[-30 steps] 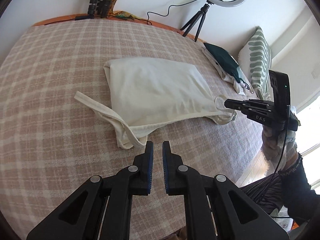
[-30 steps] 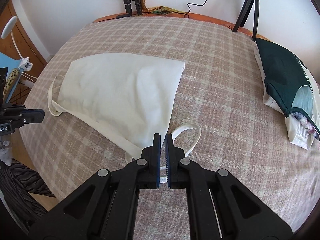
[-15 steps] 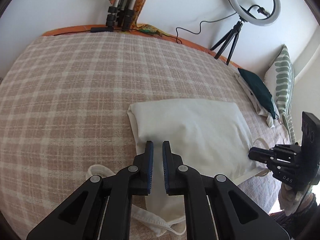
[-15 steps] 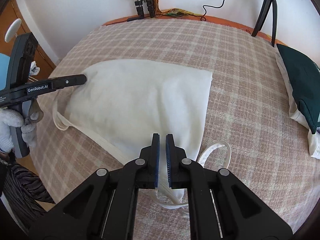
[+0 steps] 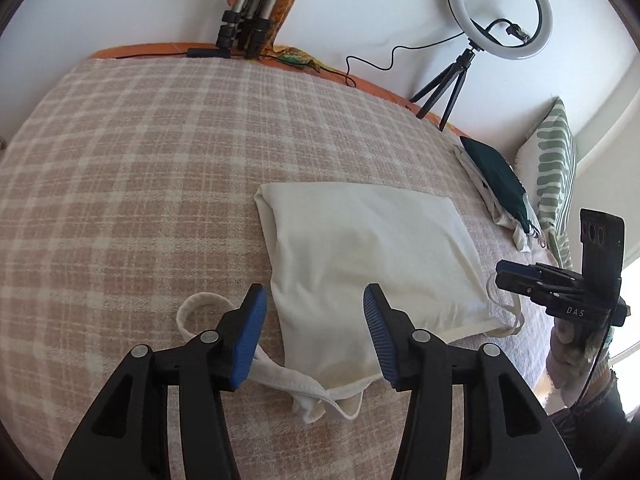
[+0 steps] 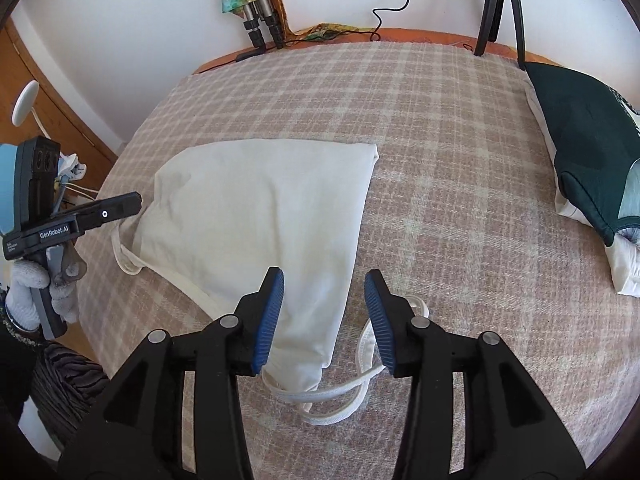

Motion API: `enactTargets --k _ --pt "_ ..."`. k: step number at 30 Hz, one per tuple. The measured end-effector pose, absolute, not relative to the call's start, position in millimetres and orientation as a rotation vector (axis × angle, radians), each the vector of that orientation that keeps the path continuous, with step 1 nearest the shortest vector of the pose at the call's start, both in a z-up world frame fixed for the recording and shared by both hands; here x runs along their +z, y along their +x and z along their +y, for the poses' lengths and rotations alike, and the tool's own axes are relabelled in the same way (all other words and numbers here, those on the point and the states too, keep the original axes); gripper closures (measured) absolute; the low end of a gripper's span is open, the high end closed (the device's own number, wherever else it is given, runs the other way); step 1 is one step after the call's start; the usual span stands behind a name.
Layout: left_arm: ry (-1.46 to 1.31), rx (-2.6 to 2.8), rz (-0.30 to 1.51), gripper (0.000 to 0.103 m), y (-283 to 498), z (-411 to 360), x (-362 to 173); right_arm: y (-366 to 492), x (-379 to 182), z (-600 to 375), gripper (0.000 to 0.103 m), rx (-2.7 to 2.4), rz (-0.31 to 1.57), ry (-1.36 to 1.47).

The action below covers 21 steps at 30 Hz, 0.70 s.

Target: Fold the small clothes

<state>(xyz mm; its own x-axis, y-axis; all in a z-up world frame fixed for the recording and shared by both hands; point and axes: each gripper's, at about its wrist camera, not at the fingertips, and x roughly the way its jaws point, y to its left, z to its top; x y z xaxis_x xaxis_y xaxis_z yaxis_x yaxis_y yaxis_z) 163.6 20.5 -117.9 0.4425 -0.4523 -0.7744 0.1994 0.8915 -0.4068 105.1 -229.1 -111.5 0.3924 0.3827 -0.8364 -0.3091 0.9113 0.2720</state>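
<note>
My left gripper (image 5: pixel 312 332) and my right gripper (image 6: pixel 324 316) both hang released, jaws spread wide, over opposite strap ends of a cream tank top (image 5: pixel 368 256) lying folded on the plaid bed (image 5: pixel 132 152). Its loose straps (image 6: pixel 360 384) curl beneath the right gripper. A folded dark green garment (image 6: pixel 580 140) rests well apart, near the ring light (image 5: pixel 500 8) by the wall.

Black fingers (image 5: pixel 248 328), blue ribbed pads, silver screws.

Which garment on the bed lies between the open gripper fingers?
The cream tank top, spread mid-bed with its straps trailing; the dark green garment sits folded on a pile at the far edge.
</note>
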Motion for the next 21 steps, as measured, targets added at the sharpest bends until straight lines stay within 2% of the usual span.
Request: enactTargets --k 2,11,16,21 --pt "-0.245 -0.401 1.06 0.054 156 17 -127 113 -111 -237 0.051 0.44 1.076 0.14" --pt "-0.122 -0.42 1.072 0.054 98 11 -127 130 -118 -247 0.051 0.437 1.095 0.251" --pt "-0.378 -0.419 1.033 0.054 106 44 -119 137 -128 -246 0.051 0.437 1.115 0.297" --pt "-0.681 -0.42 1.066 0.054 122 70 -139 145 -143 -250 0.051 0.442 1.152 0.377"
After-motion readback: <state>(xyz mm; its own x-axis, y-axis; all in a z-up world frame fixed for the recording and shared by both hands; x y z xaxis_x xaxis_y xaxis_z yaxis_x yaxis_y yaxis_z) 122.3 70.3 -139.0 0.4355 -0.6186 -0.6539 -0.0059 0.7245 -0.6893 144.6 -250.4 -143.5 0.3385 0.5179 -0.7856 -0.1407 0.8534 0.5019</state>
